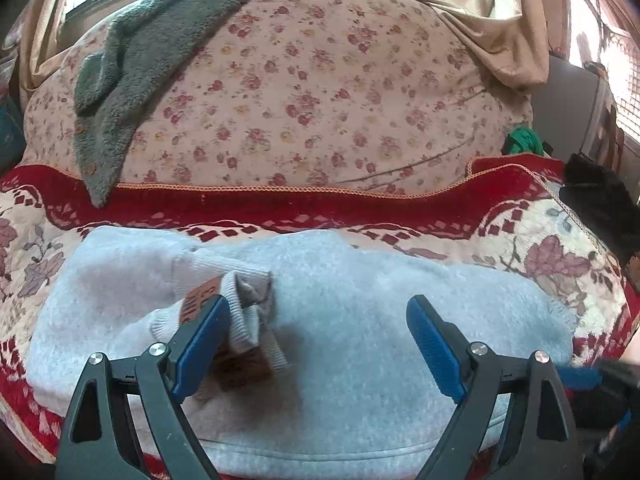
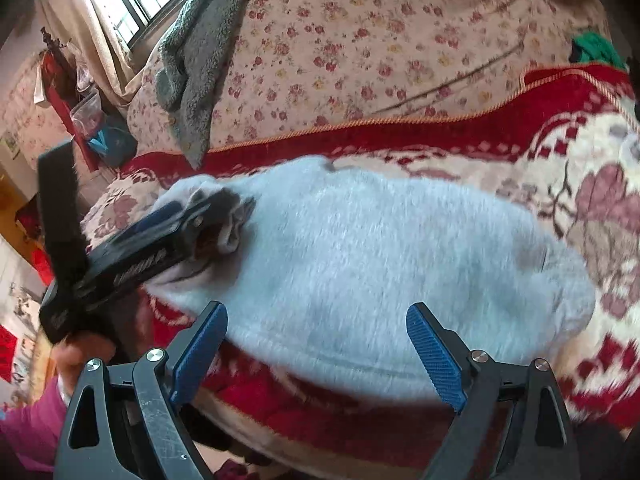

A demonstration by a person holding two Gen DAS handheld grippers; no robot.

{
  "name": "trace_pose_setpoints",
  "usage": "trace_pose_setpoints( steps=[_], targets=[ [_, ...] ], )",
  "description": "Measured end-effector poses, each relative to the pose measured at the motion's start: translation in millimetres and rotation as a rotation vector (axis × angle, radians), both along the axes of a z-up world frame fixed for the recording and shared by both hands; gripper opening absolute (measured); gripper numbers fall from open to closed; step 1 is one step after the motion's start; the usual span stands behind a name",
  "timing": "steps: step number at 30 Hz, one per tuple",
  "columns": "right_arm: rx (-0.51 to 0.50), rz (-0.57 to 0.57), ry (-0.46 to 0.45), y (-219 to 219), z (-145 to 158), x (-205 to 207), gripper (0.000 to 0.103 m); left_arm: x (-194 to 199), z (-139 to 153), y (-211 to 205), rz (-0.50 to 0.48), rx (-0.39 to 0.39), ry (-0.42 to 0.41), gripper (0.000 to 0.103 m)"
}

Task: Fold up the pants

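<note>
The light grey fleece pants (image 1: pixel 360 360) lie folded in a wide bundle on the red and cream blanket (image 1: pixel 280 204). Their ribbed cuffs (image 1: pixel 248 292) with a brown patch (image 1: pixel 200 300) rest on top, at the left. My left gripper (image 1: pixel 318 302) is open over the bundle, its left pad against the cuffs and nothing pinched. In the right wrist view the pants (image 2: pixel 380 248) spread across the middle. There my right gripper (image 2: pixel 317 307) stands open over their near edge with nothing between its fingers. The left gripper (image 2: pixel 192 206) reaches in from the left at the cuffs (image 2: pixel 236 220).
A floral quilt (image 1: pixel 320 80) rises behind the blanket, with a grey fuzzy cloth (image 1: pixel 132 60) draped over its left side. A green item (image 1: pixel 524 140) sits at the quilt's right end. A hand (image 2: pixel 80 352) and pink sleeve (image 2: pixel 32 428) hold the left gripper.
</note>
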State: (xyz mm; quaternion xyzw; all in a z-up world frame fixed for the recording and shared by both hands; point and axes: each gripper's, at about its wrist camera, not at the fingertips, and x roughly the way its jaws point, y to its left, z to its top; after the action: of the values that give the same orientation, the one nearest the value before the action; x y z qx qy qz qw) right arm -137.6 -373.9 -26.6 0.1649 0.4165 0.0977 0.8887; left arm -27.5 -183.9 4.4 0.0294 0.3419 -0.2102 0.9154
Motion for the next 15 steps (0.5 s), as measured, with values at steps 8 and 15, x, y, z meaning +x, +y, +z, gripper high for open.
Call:
trace_pose_setpoints(
  steps=[8,15],
  targets=[
    [0.229,-0.042,0.135,-13.1,-64.2,-27.0,0.095,9.5,-4.3,-23.7,-0.097,0.001,0.030,0.090],
    [0.412,-0.231,0.071,-53.3,-91.0,-15.4,0.095,20.4,-8.2,-44.9,-0.218,-0.018,0.085,0.094]
  ],
)
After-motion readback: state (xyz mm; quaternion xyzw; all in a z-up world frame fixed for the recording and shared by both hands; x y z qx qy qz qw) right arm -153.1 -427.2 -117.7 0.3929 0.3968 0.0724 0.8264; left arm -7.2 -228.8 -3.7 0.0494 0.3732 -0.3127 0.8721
